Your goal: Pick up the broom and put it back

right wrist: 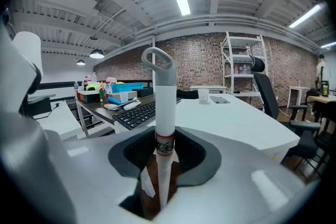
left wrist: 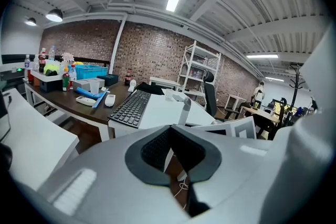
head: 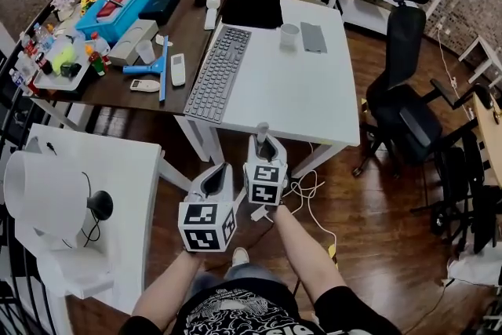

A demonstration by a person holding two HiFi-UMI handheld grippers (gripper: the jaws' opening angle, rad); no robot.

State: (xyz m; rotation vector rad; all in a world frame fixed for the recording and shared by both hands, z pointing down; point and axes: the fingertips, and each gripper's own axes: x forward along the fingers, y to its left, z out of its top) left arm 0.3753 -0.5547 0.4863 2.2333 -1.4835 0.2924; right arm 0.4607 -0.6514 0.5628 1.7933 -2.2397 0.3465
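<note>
The broom shows only as a white handle with a loop at its top (right wrist: 160, 102), standing upright between the jaws of my right gripper (right wrist: 164, 160), which is shut on it. In the head view the same handle (head: 263, 131) sticks up out of the right gripper (head: 265, 150), just in front of the white desk's near edge. The broom's head is hidden below. My left gripper (head: 217, 175) is close beside it on the left, holding nothing. In the left gripper view its jaws (left wrist: 176, 165) stand a narrow gap apart, with floor showing through, and the handle (left wrist: 185, 110) rises to the right.
Ahead is a white desk (head: 314, 98) with a keyboard (head: 218, 73) and a cup (head: 289, 35). A cluttered dark table (head: 188, 31) adjoins it on the left. A black office chair (head: 404, 90) stands at the right, another white table (head: 118, 161) at the lower left, and cables (head: 310, 192) lie on the floor.
</note>
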